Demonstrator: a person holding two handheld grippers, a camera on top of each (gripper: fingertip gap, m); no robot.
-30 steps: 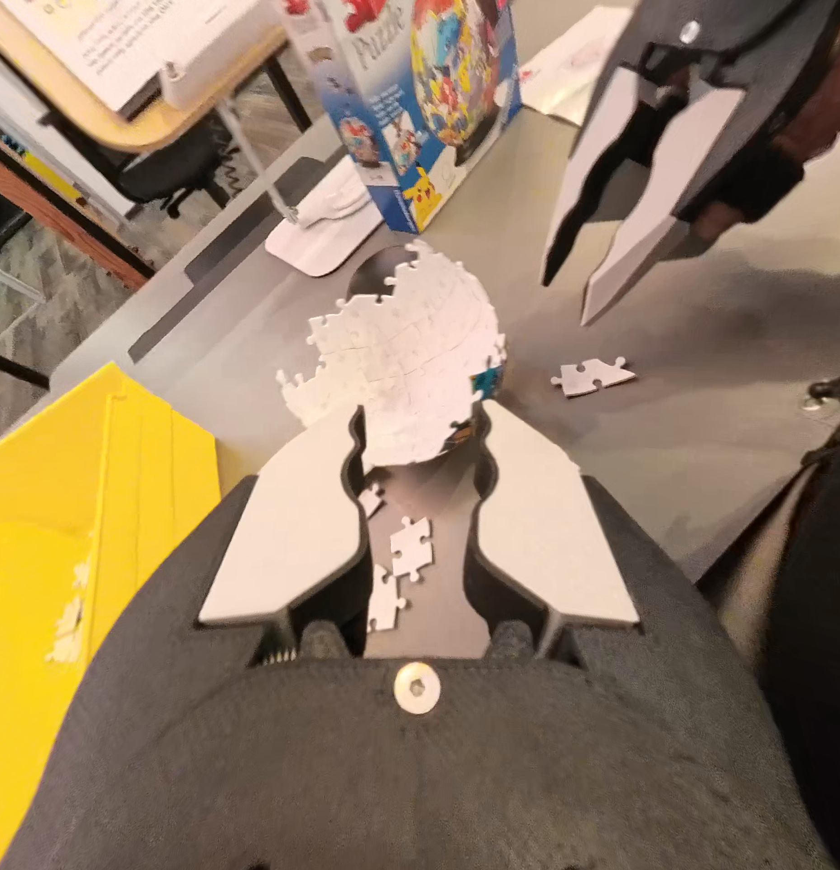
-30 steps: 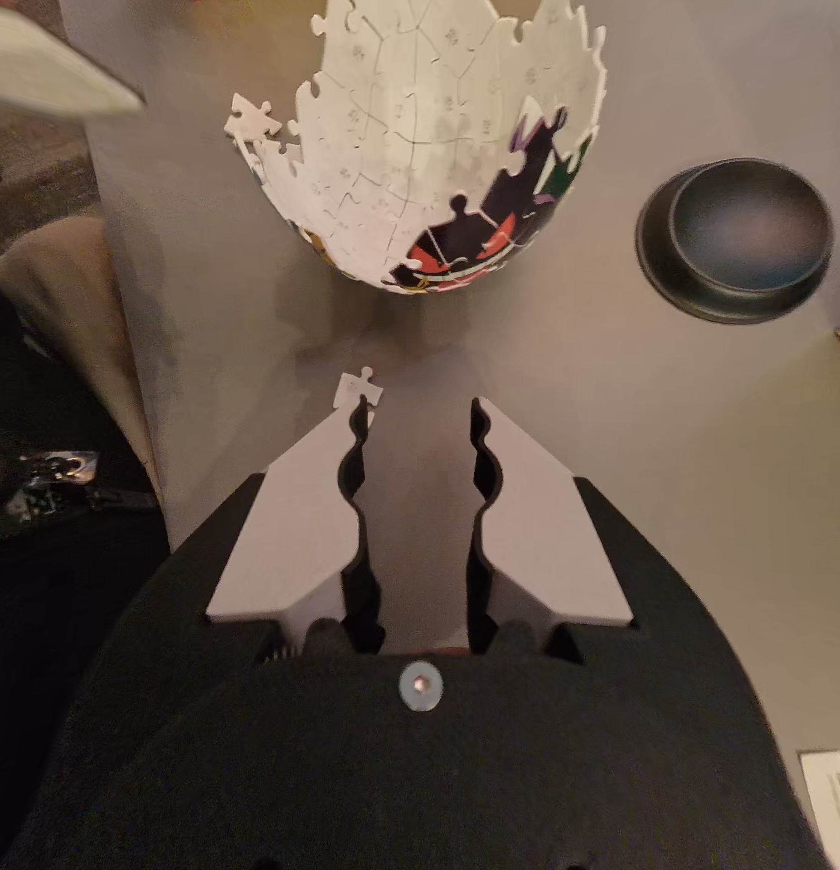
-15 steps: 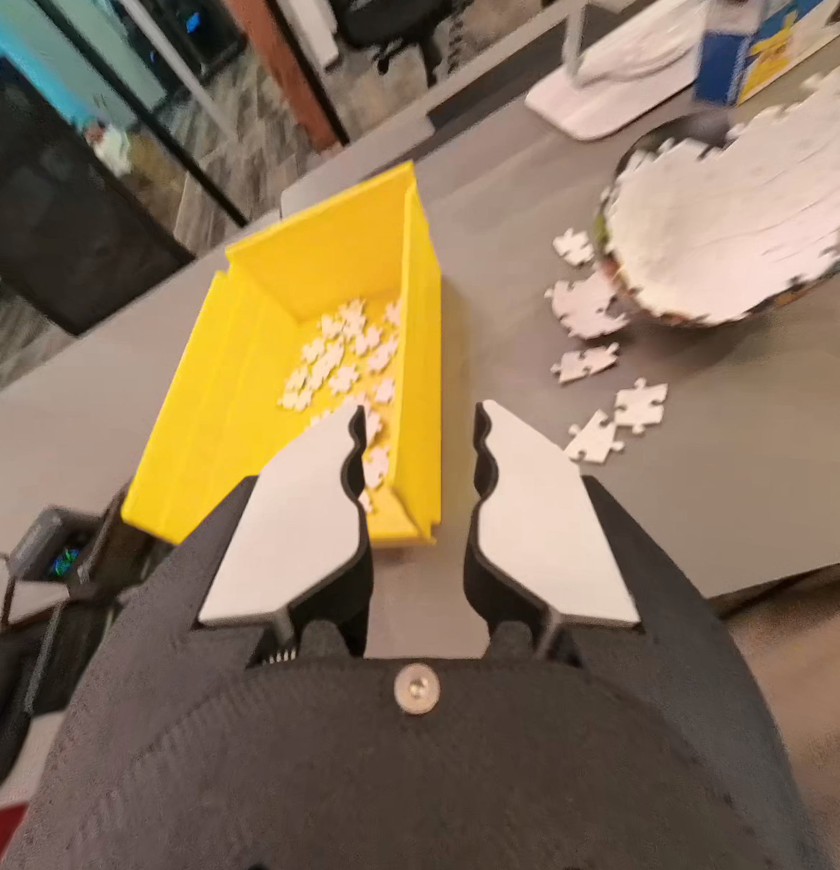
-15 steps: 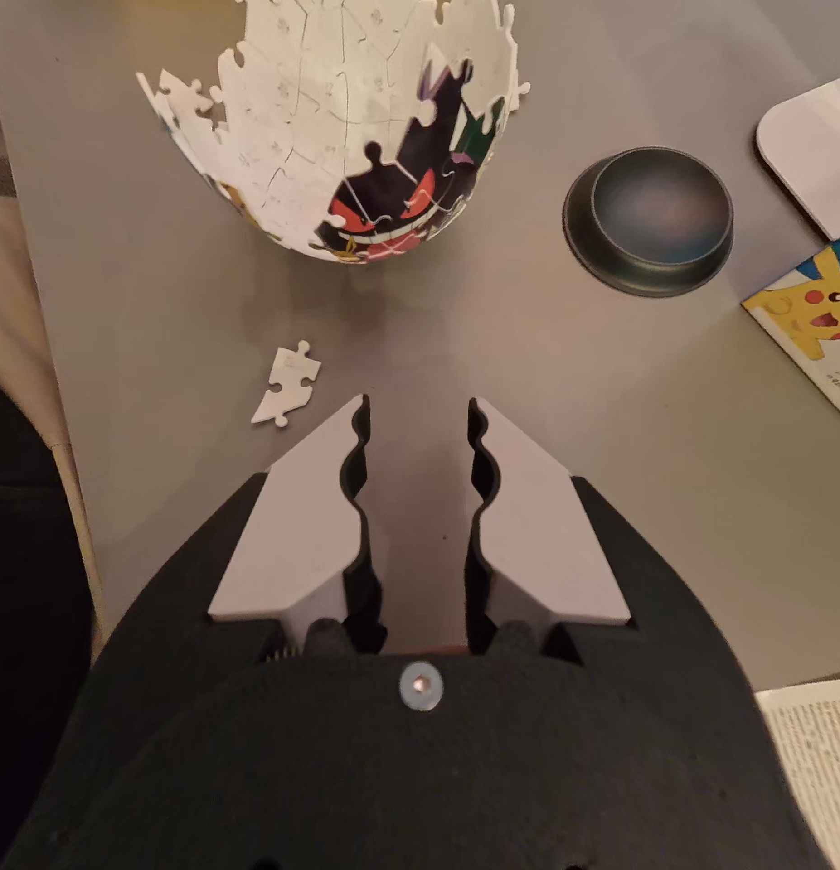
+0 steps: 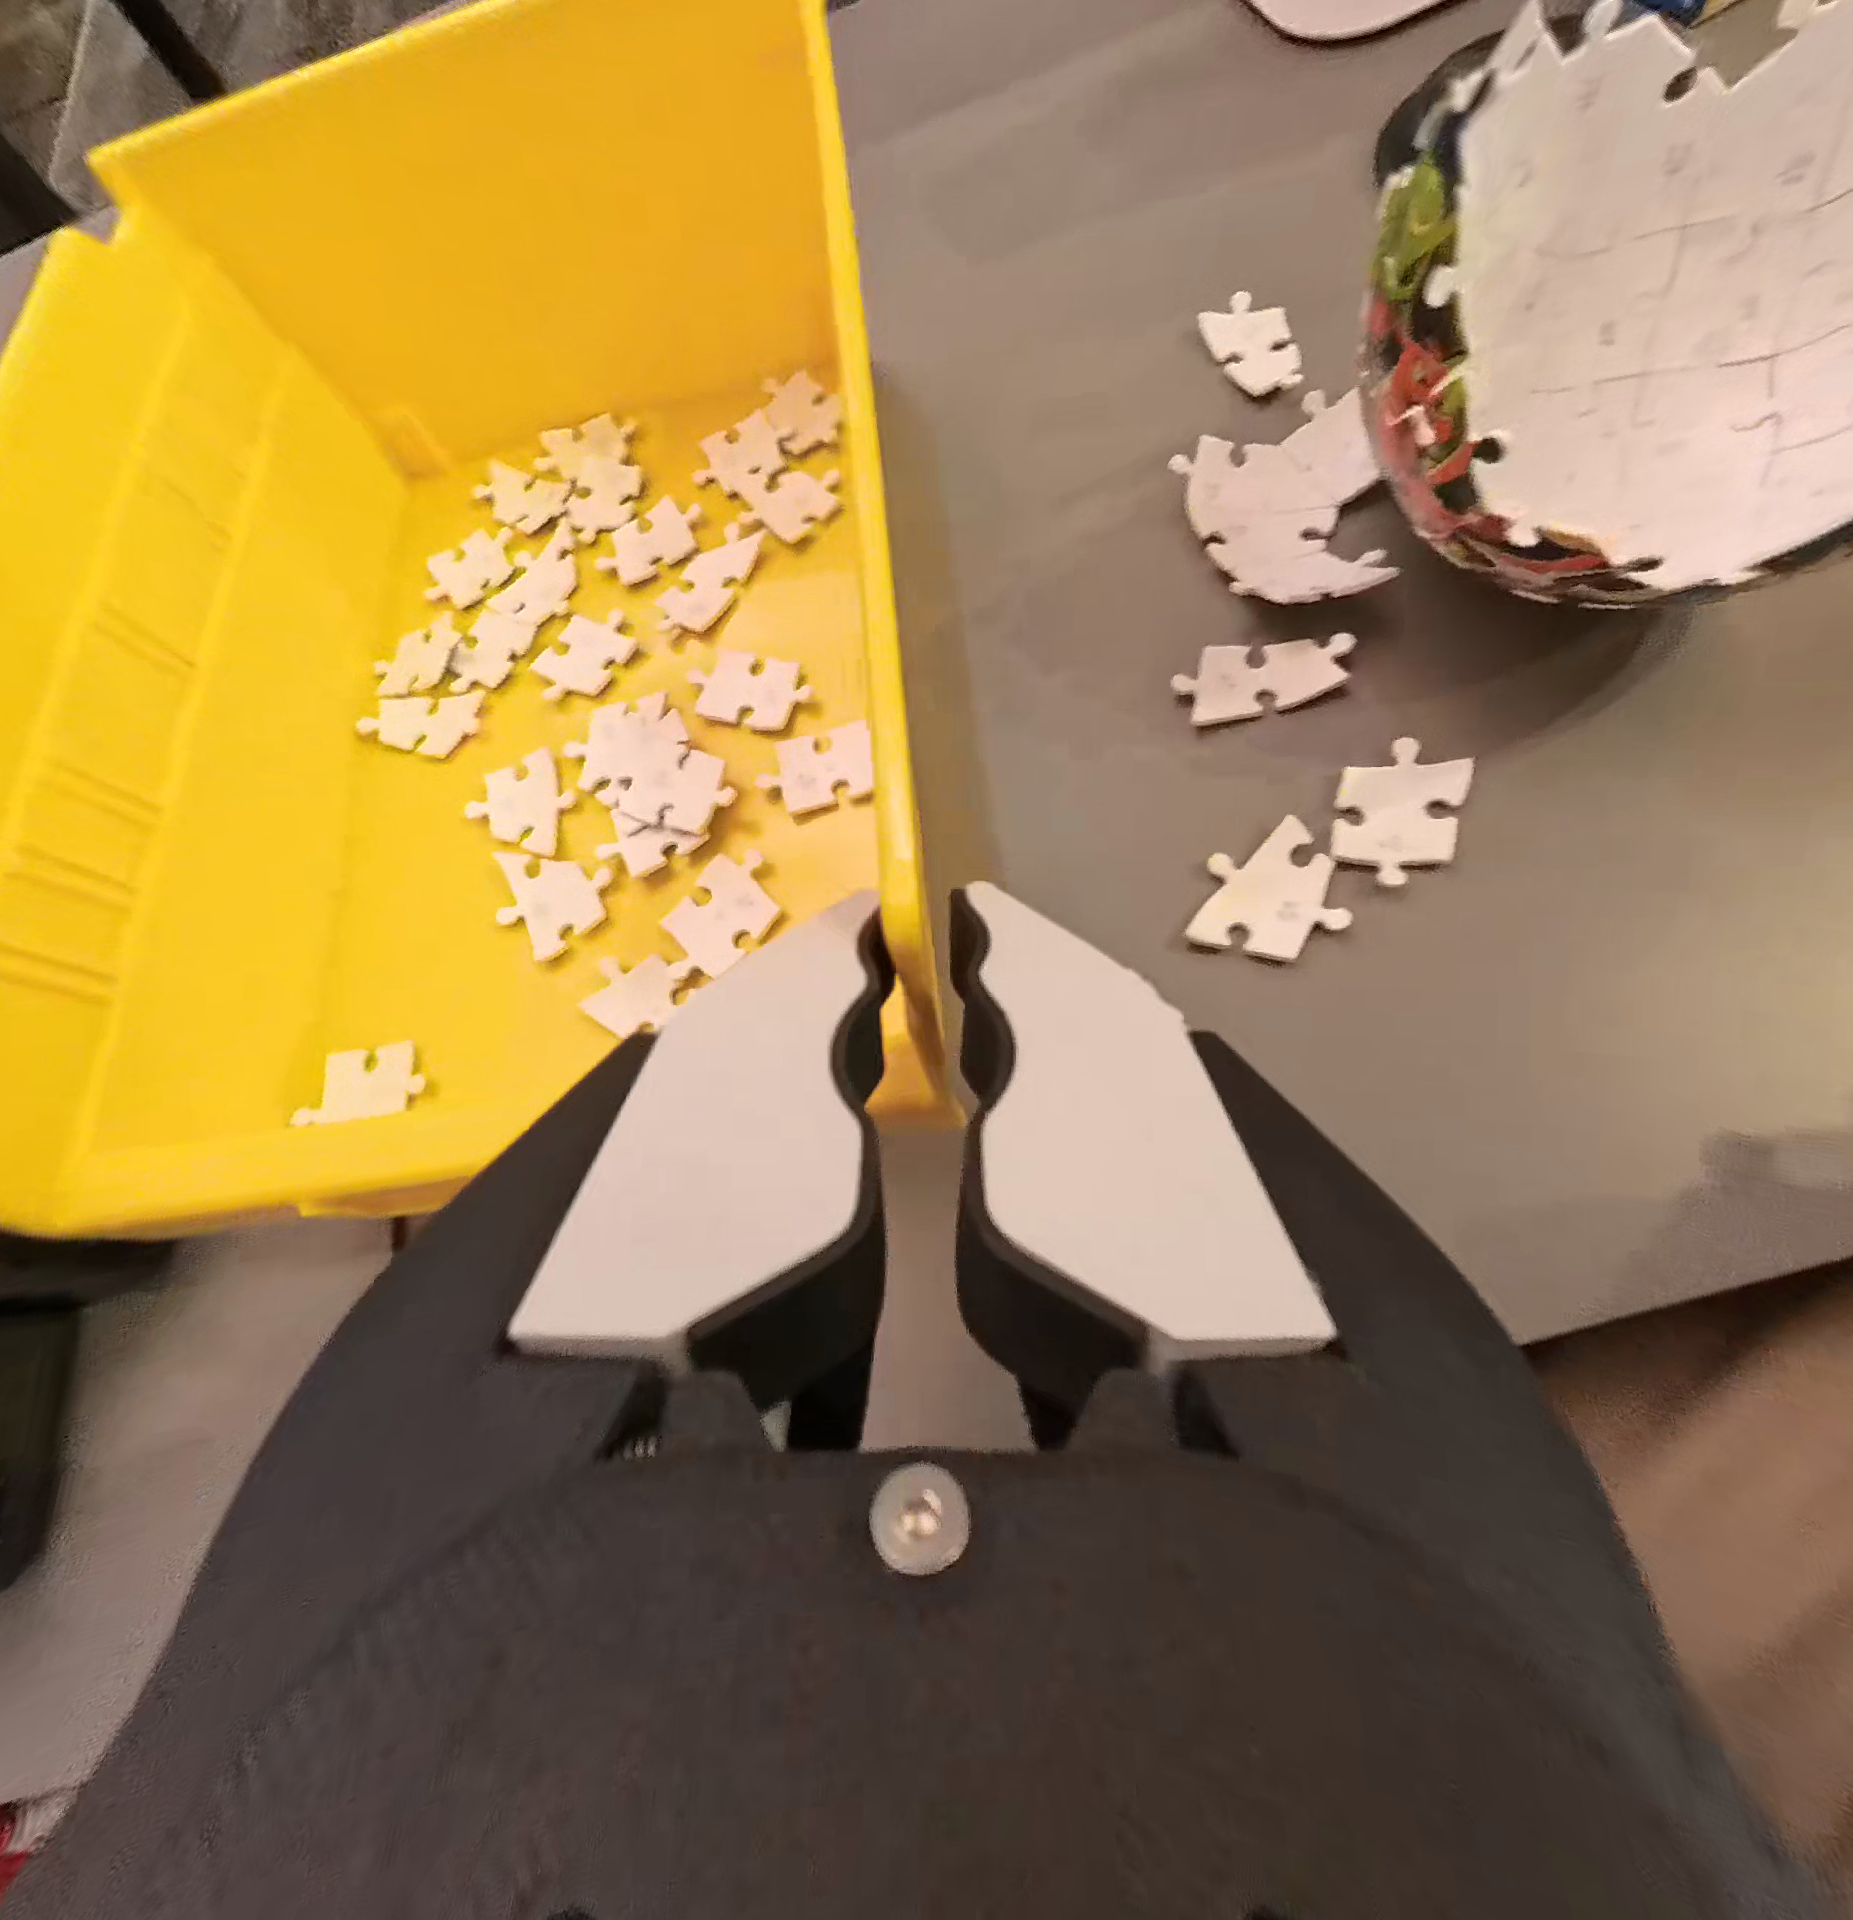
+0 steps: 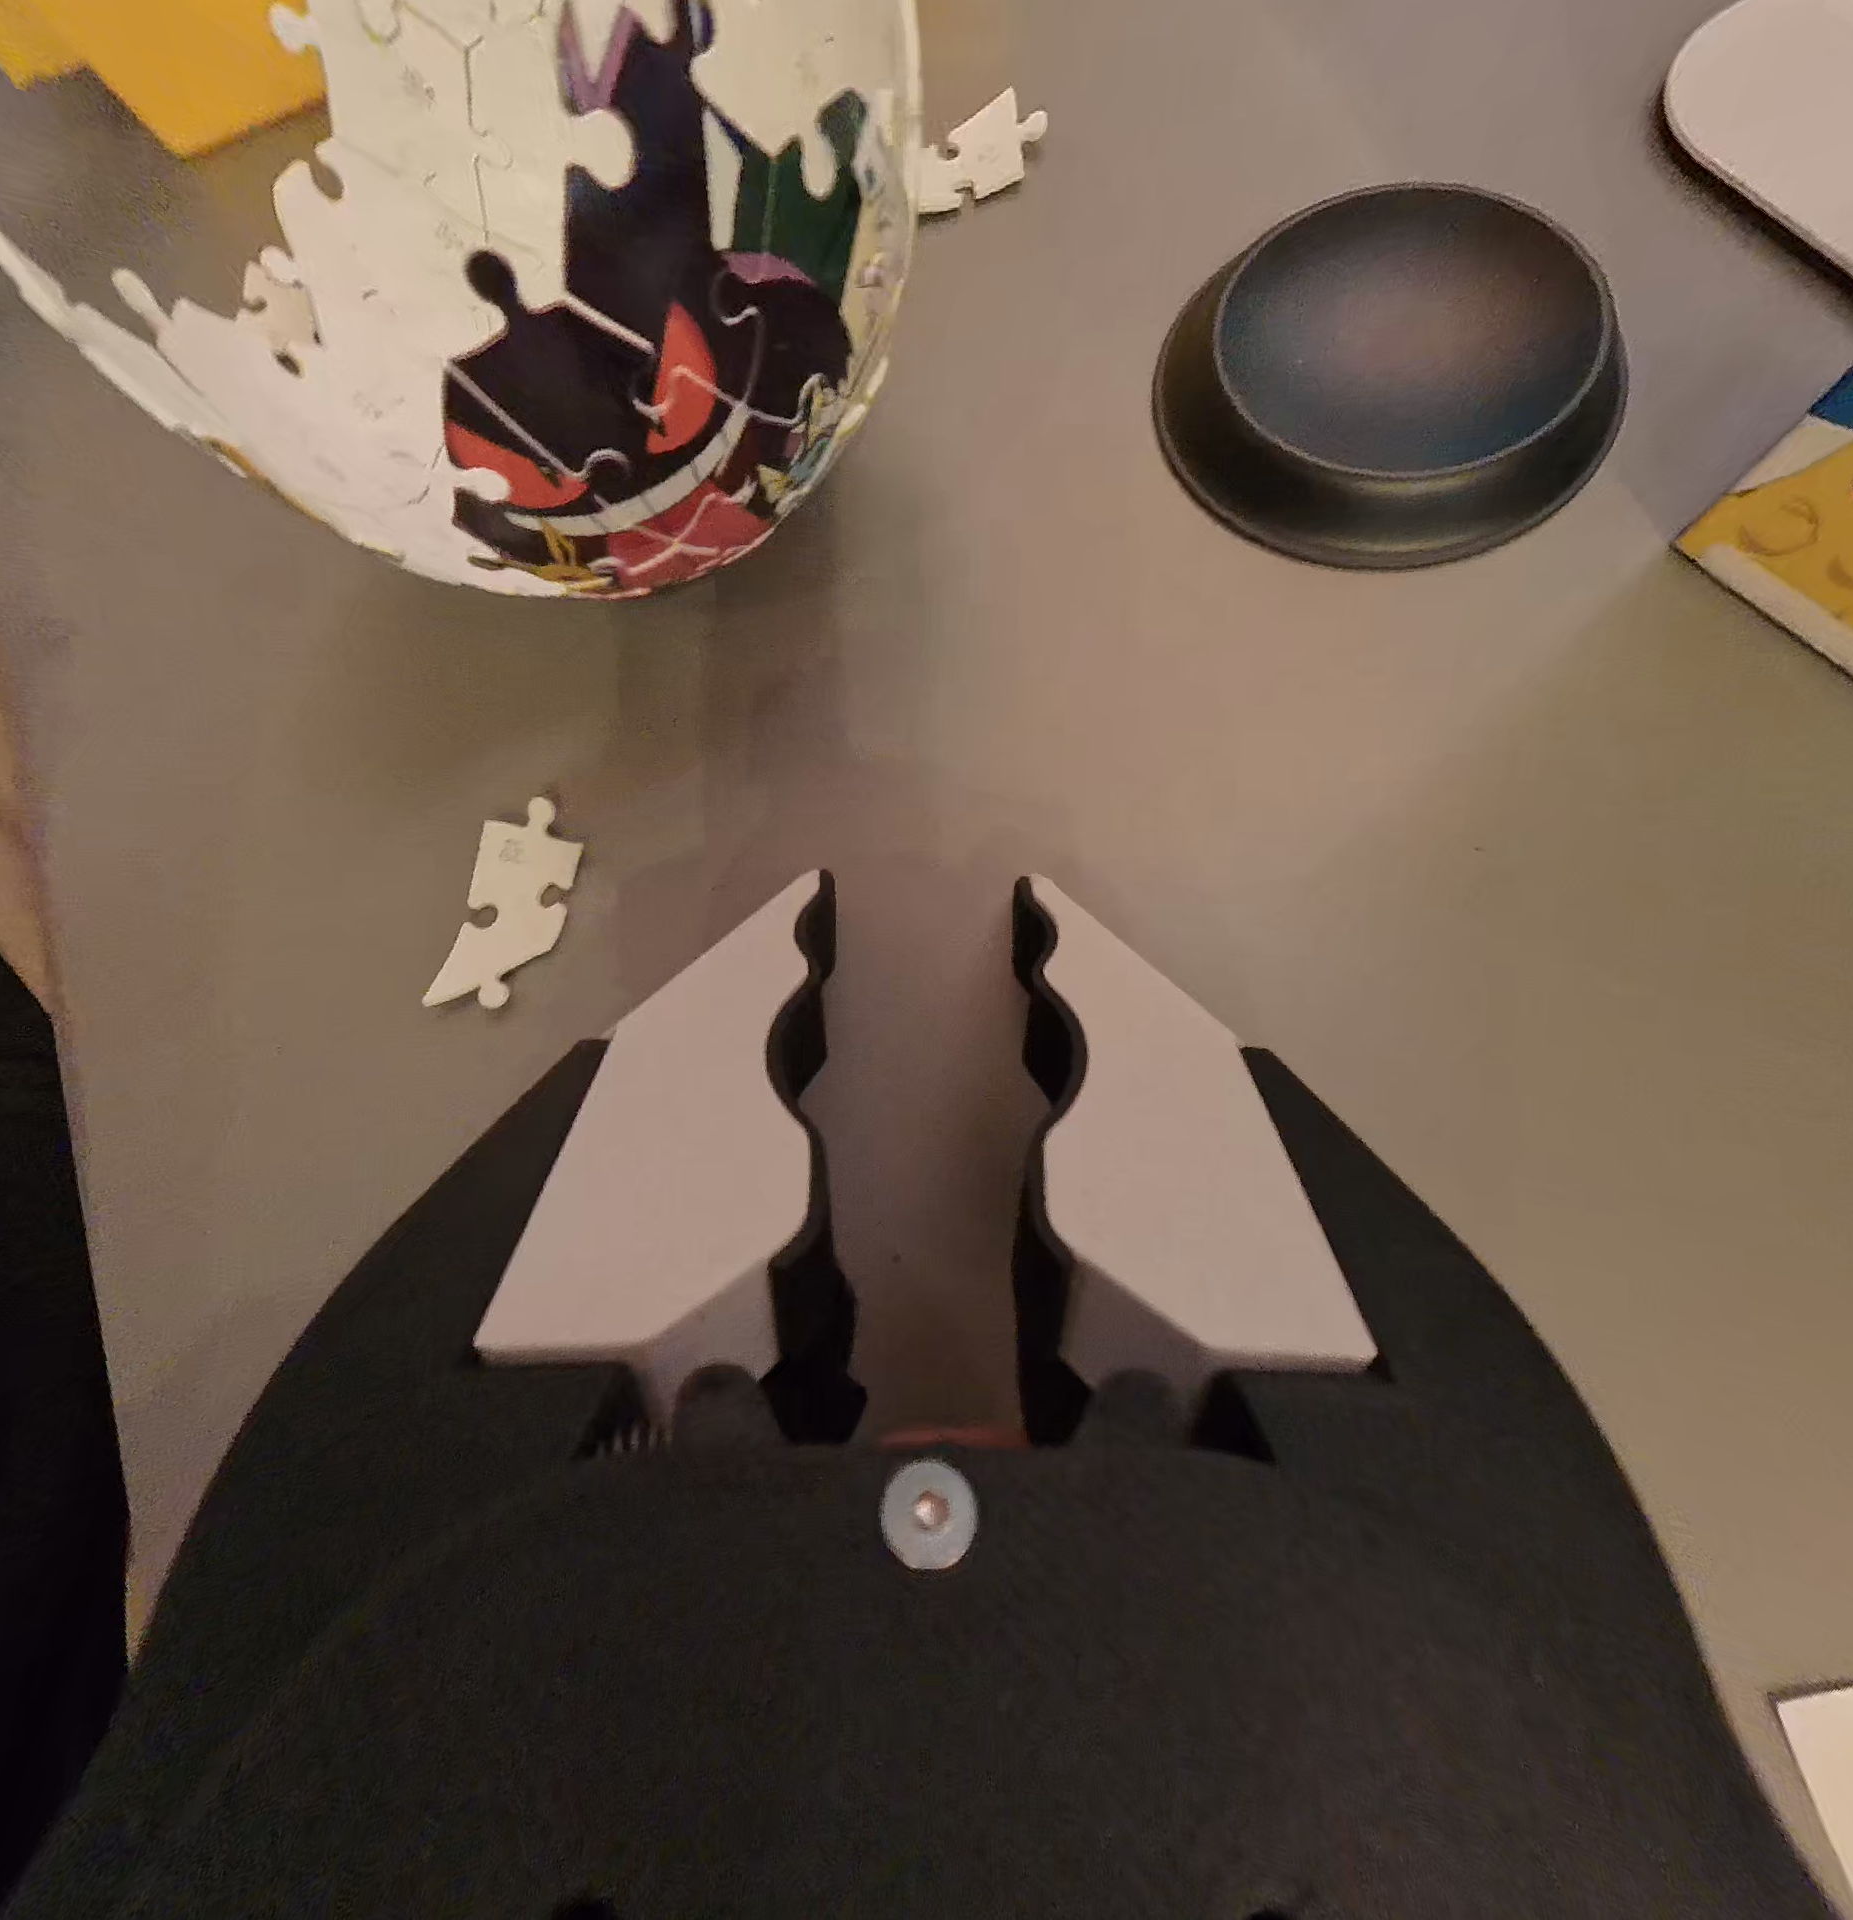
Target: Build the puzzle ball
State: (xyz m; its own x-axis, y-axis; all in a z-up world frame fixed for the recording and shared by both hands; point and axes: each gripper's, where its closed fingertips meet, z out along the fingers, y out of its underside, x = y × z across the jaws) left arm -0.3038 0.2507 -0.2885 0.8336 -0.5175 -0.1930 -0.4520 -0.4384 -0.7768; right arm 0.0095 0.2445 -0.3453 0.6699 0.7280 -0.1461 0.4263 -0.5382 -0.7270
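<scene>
The half-built puzzle ball (image 5: 1628,312) lies on the grey table as an open shell, white inside and coloured outside; it also shows in the right wrist view (image 6: 589,312). A yellow bin (image 5: 486,208) holds several loose white pieces (image 5: 631,675). My left gripper (image 5: 917,920) has its jaws drawn narrow around the near end of the bin's right wall. Several loose pieces (image 5: 1275,520) lie between the bin and the ball. My right gripper (image 6: 922,894) is open and empty above bare table, short of the ball, with one loose piece (image 6: 506,904) to its left.
A black round ball stand (image 6: 1389,374) sits right of the ball. The puzzle box corner (image 6: 1815,540) and a white base (image 6: 1795,135) are at the far right, with a paper sheet (image 6: 1836,1787) below. A dark device (image 5: 8,1455) lies left of the bin. The tips of one gripper are about 30 cm away from the tips of the other. My right tips are roughly 20 cm from the white base (image 6: 1795,135).
My left gripper swung from the ball to the bin and its jaws narrowed around the bin's right wall. My right gripper shifted right, so the ball sits farther up-left.
</scene>
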